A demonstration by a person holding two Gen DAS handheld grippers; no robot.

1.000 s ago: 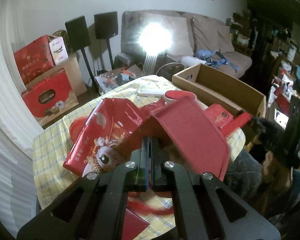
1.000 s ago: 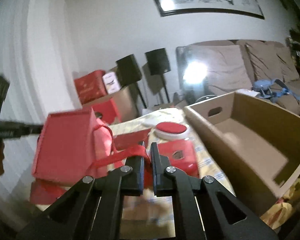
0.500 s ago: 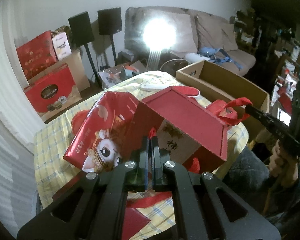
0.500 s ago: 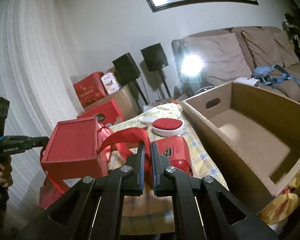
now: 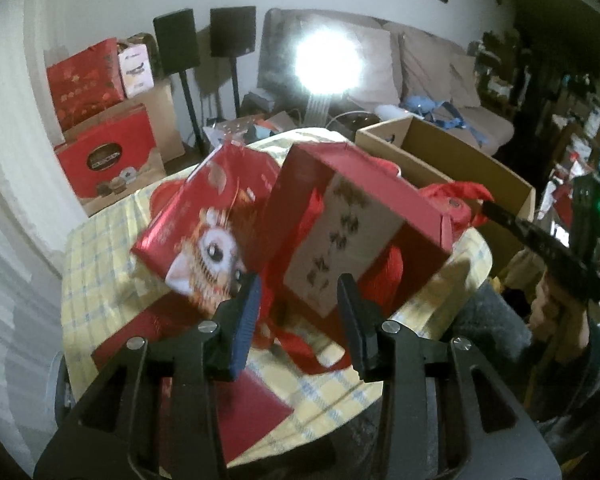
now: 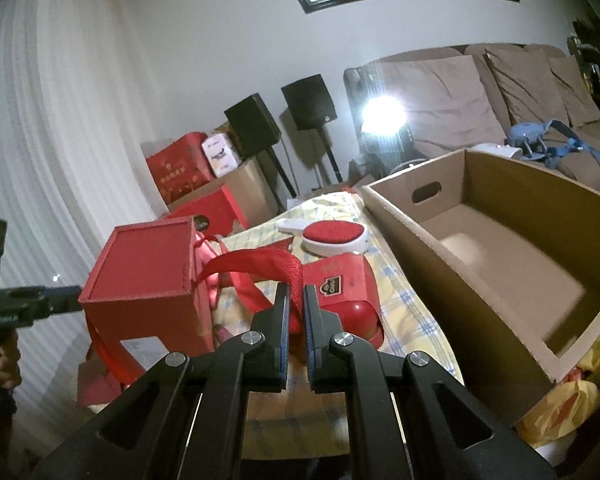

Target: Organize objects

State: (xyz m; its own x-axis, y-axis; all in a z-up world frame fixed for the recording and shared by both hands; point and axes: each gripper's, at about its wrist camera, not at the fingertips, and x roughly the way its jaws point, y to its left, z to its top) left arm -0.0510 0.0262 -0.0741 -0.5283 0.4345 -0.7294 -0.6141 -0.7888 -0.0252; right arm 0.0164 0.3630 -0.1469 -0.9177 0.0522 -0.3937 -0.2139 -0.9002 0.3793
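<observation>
Over the yellow checked tablecloth [image 5: 100, 264], only the left gripper [image 5: 298, 312], jaws opening around nothing, saw the tilted red cardboard gift box's [image 5: 352, 216] printed face, while the right gripper [image 6: 296, 312] pinched its red ribbon handle [image 6: 260, 260].

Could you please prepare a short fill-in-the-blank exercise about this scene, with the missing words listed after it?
1. The right gripper is shut on the red box's ____ handle.
2. The cardboard box on the table holds ____.
3. The tablecloth has a checked pattern on a ____ ground.
4. The lint brush has a ____ pad.

Missing words: ribbon; nothing; yellow; red
</observation>
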